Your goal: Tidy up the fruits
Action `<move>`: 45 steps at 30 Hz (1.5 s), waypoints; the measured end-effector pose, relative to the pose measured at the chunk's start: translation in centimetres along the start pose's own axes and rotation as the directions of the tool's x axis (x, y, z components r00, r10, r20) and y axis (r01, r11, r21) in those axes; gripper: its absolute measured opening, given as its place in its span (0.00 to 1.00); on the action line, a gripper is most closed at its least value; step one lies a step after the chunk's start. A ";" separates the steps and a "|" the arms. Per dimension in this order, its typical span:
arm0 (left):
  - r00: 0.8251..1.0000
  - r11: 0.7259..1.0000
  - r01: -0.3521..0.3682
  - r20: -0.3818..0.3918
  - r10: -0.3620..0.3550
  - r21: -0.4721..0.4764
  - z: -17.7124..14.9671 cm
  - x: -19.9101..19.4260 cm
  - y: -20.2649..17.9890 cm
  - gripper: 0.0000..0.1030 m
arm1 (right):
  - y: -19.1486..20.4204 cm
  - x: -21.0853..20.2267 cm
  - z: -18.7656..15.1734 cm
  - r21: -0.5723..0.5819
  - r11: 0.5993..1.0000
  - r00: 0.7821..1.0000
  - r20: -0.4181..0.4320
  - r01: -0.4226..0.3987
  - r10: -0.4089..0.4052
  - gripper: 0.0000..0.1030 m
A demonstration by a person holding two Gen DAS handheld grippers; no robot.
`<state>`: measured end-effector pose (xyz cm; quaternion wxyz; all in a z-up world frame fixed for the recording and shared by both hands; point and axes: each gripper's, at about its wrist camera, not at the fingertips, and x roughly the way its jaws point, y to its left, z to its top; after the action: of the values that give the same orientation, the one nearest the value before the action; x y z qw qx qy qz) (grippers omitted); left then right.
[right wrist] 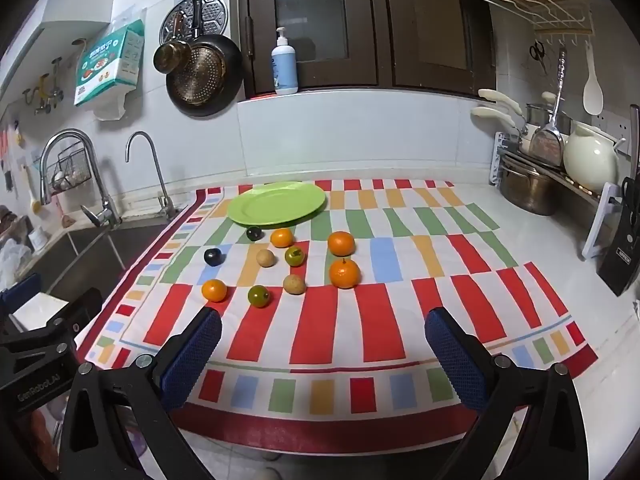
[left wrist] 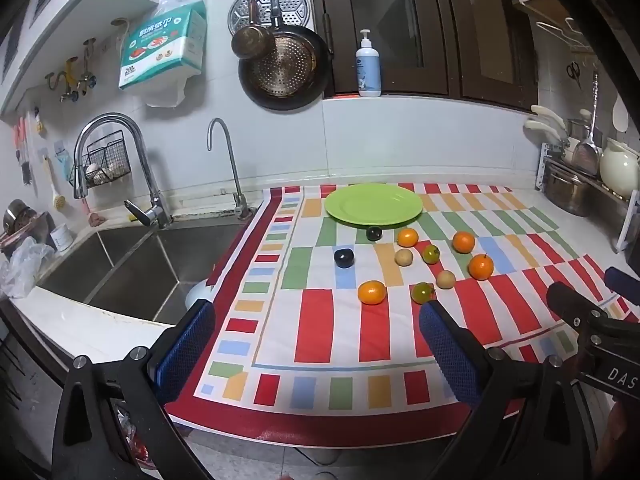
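A bare green plate (left wrist: 373, 204) (right wrist: 277, 202) lies at the back of a striped cloth (left wrist: 316, 320) (right wrist: 376, 320). In front of it sit several small fruits: oranges (left wrist: 371, 292) (right wrist: 344, 273), two dark plums (left wrist: 344, 258) (right wrist: 213, 257), two green-red fruits (left wrist: 422, 292) (right wrist: 259, 295) and two tan round ones (left wrist: 445, 279) (right wrist: 295, 283). My left gripper (left wrist: 318, 320) hovers open over the cloth's near part, nothing between its blue pads. My right gripper (right wrist: 324, 330) is open too, short of the fruits; in the left wrist view it shows at the right edge (left wrist: 592, 292).
A steel sink (left wrist: 132, 264) with two taps lies left of the cloth. A dish rack with a pot (right wrist: 528, 192) and a cream jug stands at the right, a knife block (right wrist: 622, 256) nearer. Pans hang on the back wall; a soap bottle (right wrist: 285, 66) stands on the sill.
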<state>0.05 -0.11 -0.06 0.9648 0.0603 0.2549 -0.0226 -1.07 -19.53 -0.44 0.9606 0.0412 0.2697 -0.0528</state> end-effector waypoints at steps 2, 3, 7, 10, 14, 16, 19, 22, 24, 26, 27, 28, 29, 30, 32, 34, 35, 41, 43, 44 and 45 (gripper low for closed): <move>1.000 1.000 0.002 0.000 -0.002 0.000 0.0 0.0 -0.2 1.00 | -0.3 -0.1 0.2 -0.001 1.000 1.000 0.006 -0.004 0.004 1.00; 1.000 1.000 -0.006 0.002 0.006 0.002 -0.1 0.0 -0.3 1.00 | -0.6 -0.1 0.3 -0.002 1.000 1.000 0.010 -0.008 0.008 1.00; 1.000 1.000 0.012 0.001 -0.012 -0.015 0.0 -0.8 0.2 1.00 | 0.1 -0.3 -0.1 -0.031 0.999 1.000 0.027 0.005 -0.004 1.00; 1.000 1.000 0.003 0.018 -0.003 -0.023 -0.3 -1.0 -0.1 1.00 | 0.3 -0.3 0.0 -0.026 1.000 1.000 0.022 0.003 -0.002 1.00; 1.000 1.000 -0.004 0.027 0.005 -0.022 0.0 -1.4 0.6 1.00 | 0.2 -0.3 0.1 -0.025 1.000 1.000 0.020 -0.001 0.002 1.00; 1.000 1.000 -0.002 0.026 0.003 -0.028 0.1 -1.4 0.6 1.00 | 0.1 -0.6 0.1 -0.028 1.000 1.000 0.025 -0.006 0.007 1.00; 1.000 0.999 -0.002 0.026 0.003 -0.033 0.1 -1.5 0.8 1.00 | 0.3 -0.8 0.1 -0.032 0.999 1.000 0.030 -0.007 0.008 1.00; 1.000 0.999 0.000 0.022 0.001 -0.036 0.1 -1.4 0.9 1.00 | 0.2 -0.9 0.2 -0.031 0.999 0.999 0.034 -0.009 0.010 1.00; 1.000 0.999 -0.001 0.024 0.002 -0.038 -0.1 -1.4 0.9 1.00 | 0.3 -1.0 0.2 -0.034 0.999 0.999 0.036 -0.010 0.011 1.00; 1.000 0.999 -0.002 0.029 0.003 -0.038 -0.2 -1.5 0.9 1.00 | 0.2 -1.1 0.3 -0.036 0.999 0.999 0.038 -0.013 0.014 1.00; 0.999 0.999 -0.003 0.031 0.005 -0.039 -0.1 -1.5 0.9 1.00 | 0.2 -1.1 0.3 -0.040 0.999 0.999 0.042 -0.010 0.012 1.00; 0.999 0.999 -0.005 0.035 0.007 -0.039 -0.2 -1.6 0.9 1.00 | 0.2 -1.1 0.3 -0.041 0.999 0.999 0.043 -0.011 0.013 1.00; 0.999 0.999 -0.006 0.037 0.007 -0.039 -0.3 -1.7 0.9 1.00 | 0.2 -1.1 0.3 -0.042 0.999 0.999 0.043 -0.013 0.015 1.00; 0.999 0.999 -0.007 0.039 0.009 -0.040 -0.2 -1.7 0.9 1.00 | 0.2 -1.1 0.3 -0.045 0.999 0.999 0.044 -0.017 0.019 1.00; 0.999 0.999 -0.010 0.040 0.012 -0.042 -0.3 -1.7 1.0 1.00 | 0.2 -1.1 0.2 -0.047 0.999 0.999 0.046 -0.018 0.020 1.00; 0.999 0.999 -0.011 0.041 0.013 -0.043 -0.3 -1.8 1.0 1.00 | 0.2 -1.1 0.2 -0.047 0.999 0.999 0.047 -0.018 0.020 1.00; 0.999 0.999 -0.011 0.041 0.012 -0.042 -0.3 -1.8 1.0 1.00 | 0.2 -1.1 0.2 -0.047 0.999 0.999 0.047 -0.019 0.021 1.00; 0.999 0.999 -0.012 0.044 0.014 -0.045 -0.3 -1.9 1.0 1.00 | 0.3 -1.3 0.3 -0.051 0.999 0.998 0.051 -0.019 0.021 1.00; 0.999 0.999 -0.014 0.045 0.016 -0.046 -0.4 -1.9 1.0 1.00 | 0.3 -1.3 0.3 -0.053 0.998 0.998 0.053 -0.020 0.023 1.00; 0.999 0.999 -0.015 0.046 0.017 -0.046 -0.3 -1.9 1.0 1.00 | 0.3 -1.3 0.3 -0.052 0.998 0.998 0.053 -0.021 0.023 1.00; 0.999 0.999 -0.016 0.047 0.018 -0.047 -0.3 -1.9 1.0 1.00 | 0.3 -1.3 0.3 -0.052 0.998 0.998 0.053 -0.021 0.024 1.00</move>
<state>-1.72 1.00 0.72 0.9719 0.0394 0.2318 -0.0098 -2.01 -19.18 0.52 0.9688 0.0181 0.2446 -0.0363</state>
